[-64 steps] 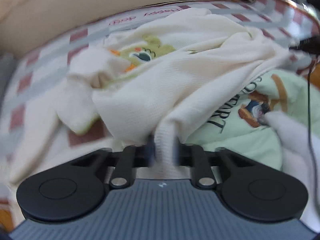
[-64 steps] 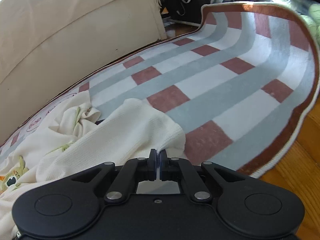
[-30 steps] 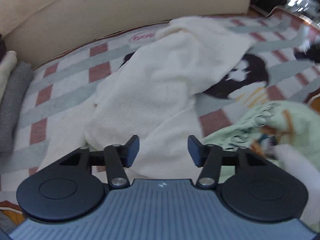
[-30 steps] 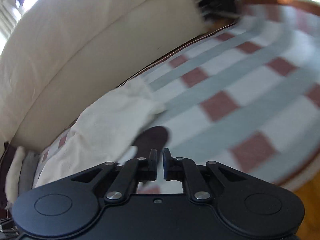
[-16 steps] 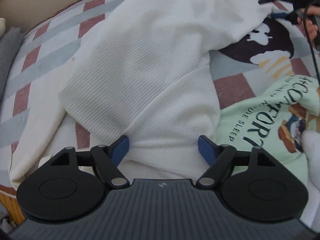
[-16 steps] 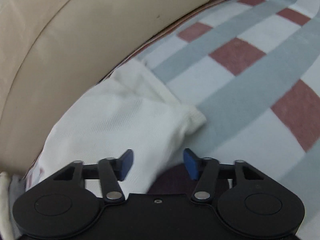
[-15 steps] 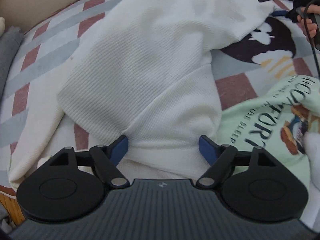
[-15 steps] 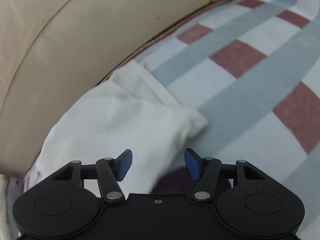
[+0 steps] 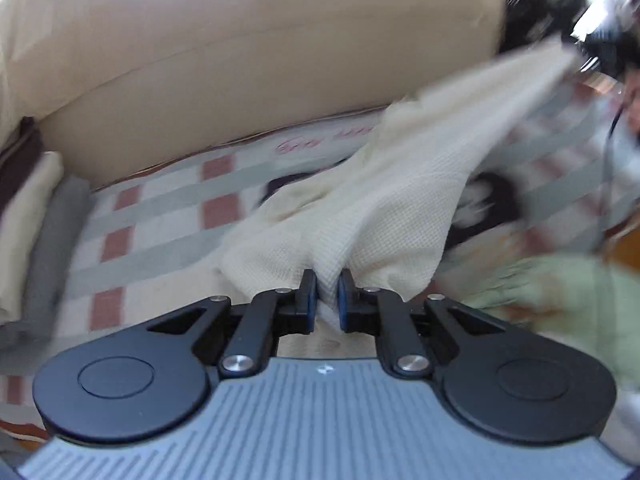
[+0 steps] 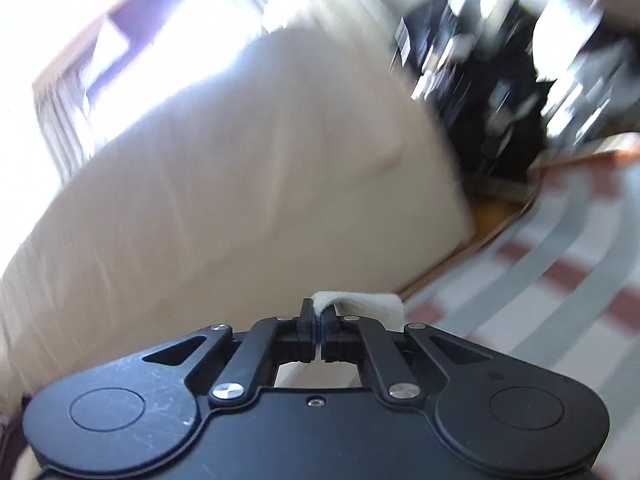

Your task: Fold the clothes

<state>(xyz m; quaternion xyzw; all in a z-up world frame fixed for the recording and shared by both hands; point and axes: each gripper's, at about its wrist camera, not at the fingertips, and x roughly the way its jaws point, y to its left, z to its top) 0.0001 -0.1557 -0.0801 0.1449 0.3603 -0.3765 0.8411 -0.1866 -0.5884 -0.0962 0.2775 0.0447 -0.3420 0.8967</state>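
Observation:
A cream waffle-knit garment (image 9: 384, 200) is stretched in the air above the checked rug (image 9: 160, 216). My left gripper (image 9: 324, 300) is shut on a bunched fold of one end of it. The cloth runs up to the far right, where my other gripper holds it. In the right wrist view my right gripper (image 10: 319, 320) is shut on a cream hem (image 10: 360, 304) that pokes out above the fingertips. Both views are blurred by motion.
A beige sofa (image 9: 240, 60) runs along the far edge of the rug and fills the right wrist view (image 10: 240, 200). A pale green printed shirt (image 9: 560, 296) lies at right on the rug. Grey and cream folded cloths (image 9: 44, 232) lie at left. Dark clutter (image 10: 500, 80) stands beyond the sofa.
Both grippers were open over the flat cream garment. Now both have closed on it and lifted it off the rug, stretched between them.

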